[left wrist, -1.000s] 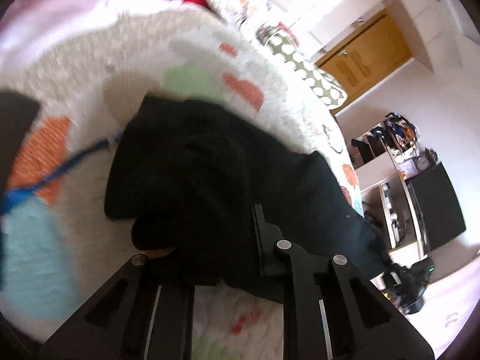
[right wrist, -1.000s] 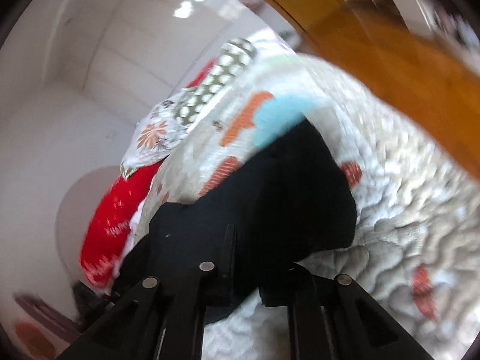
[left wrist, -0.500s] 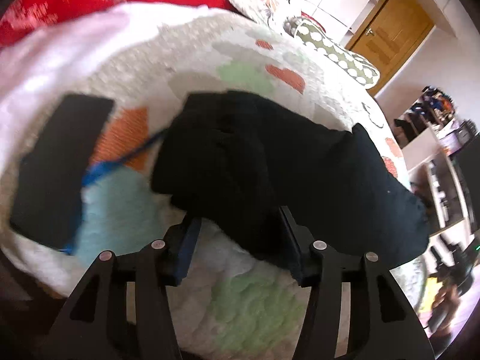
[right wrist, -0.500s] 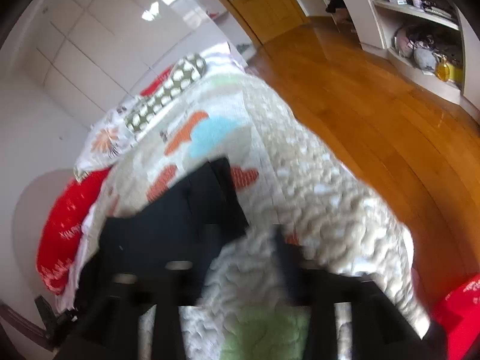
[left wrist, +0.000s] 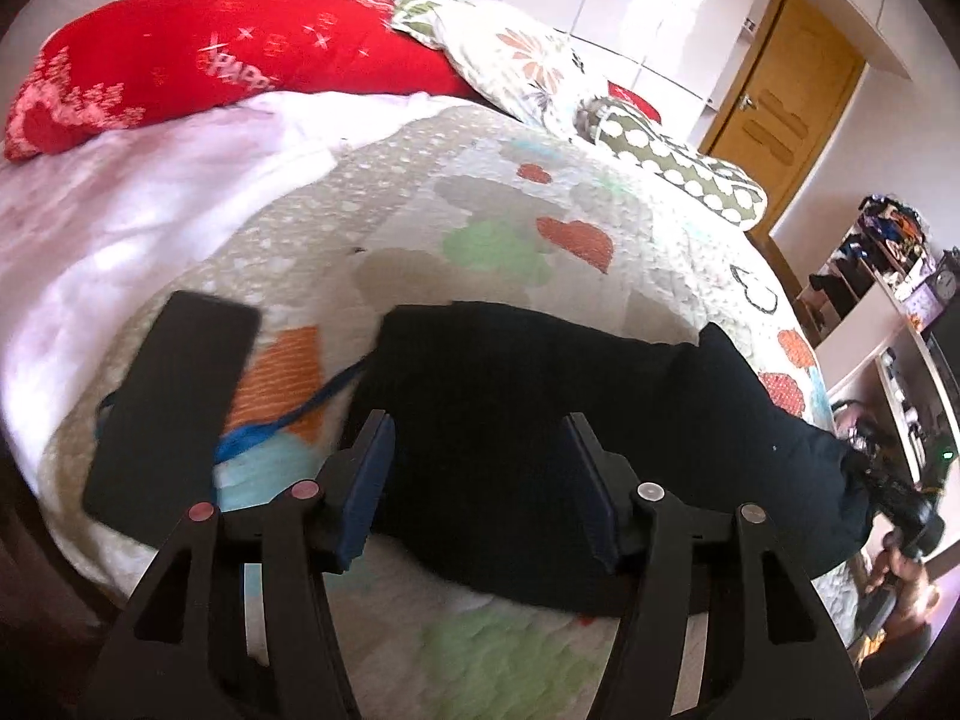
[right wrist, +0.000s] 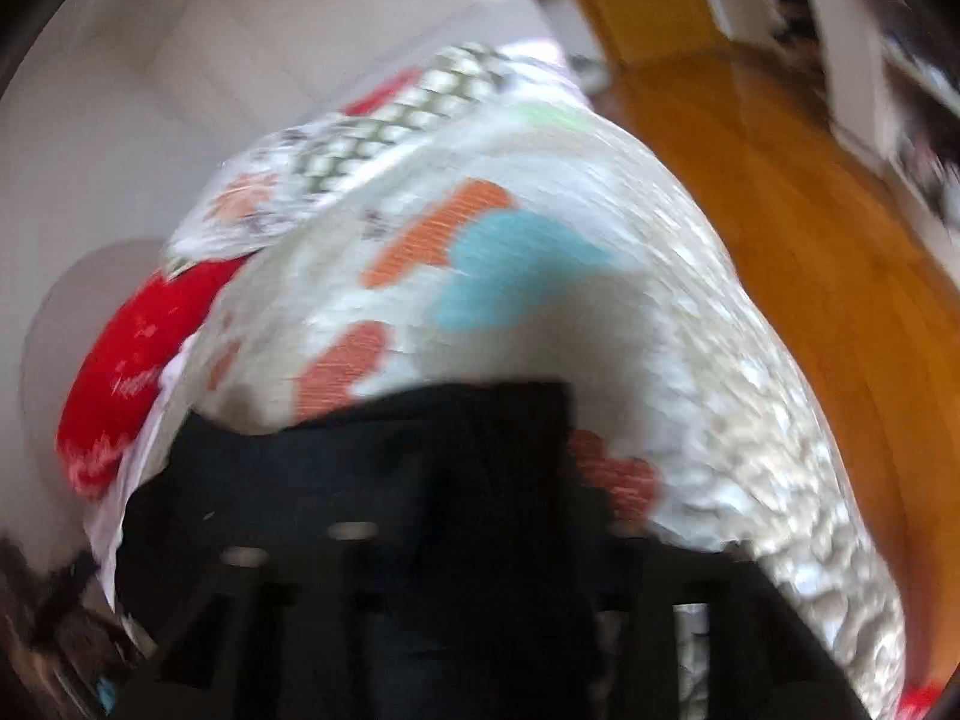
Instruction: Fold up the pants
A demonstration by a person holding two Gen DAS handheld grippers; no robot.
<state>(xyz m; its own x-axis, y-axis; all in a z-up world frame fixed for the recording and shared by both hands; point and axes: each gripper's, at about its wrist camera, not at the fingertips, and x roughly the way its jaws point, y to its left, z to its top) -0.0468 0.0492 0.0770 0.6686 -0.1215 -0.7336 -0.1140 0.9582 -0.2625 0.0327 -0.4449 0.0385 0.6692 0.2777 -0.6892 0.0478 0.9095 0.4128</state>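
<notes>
The black pants (left wrist: pixel 540 396) lie folded in a long bundle across the heart-patterned quilt (left wrist: pixel 420 216). My left gripper (left wrist: pixel 477 426) hovers over their near edge. Its jaws are opening, and the blue pads (left wrist: pixel 366 480) stand wide apart, clear of the cloth. At the bundle's right end, the right gripper (left wrist: pixel 870 468) shows in a person's hand. In the right wrist view the picture is blurred. There my right gripper (right wrist: pixel 498 510) sits low over the pants (right wrist: pixel 360 450) with its jaws closing. Its dark fingers merge with the cloth, so any grip is hidden.
A flat black slab (left wrist: pixel 174 414) with a blue cord (left wrist: pixel 282 426) lies on the quilt left of the pants. Red (left wrist: pixel 228 60), floral (left wrist: pixel 522 60) and dotted (left wrist: pixel 678 168) pillows line the bed's far side. Wooden floor (right wrist: pixel 780 180) and shelves (left wrist: pixel 888 312) lie beyond the bed's edge.
The left gripper let go of the pants, opened wide and lifted back from them. The right gripper released the cloth, swung away, then came back over the pants' end.
</notes>
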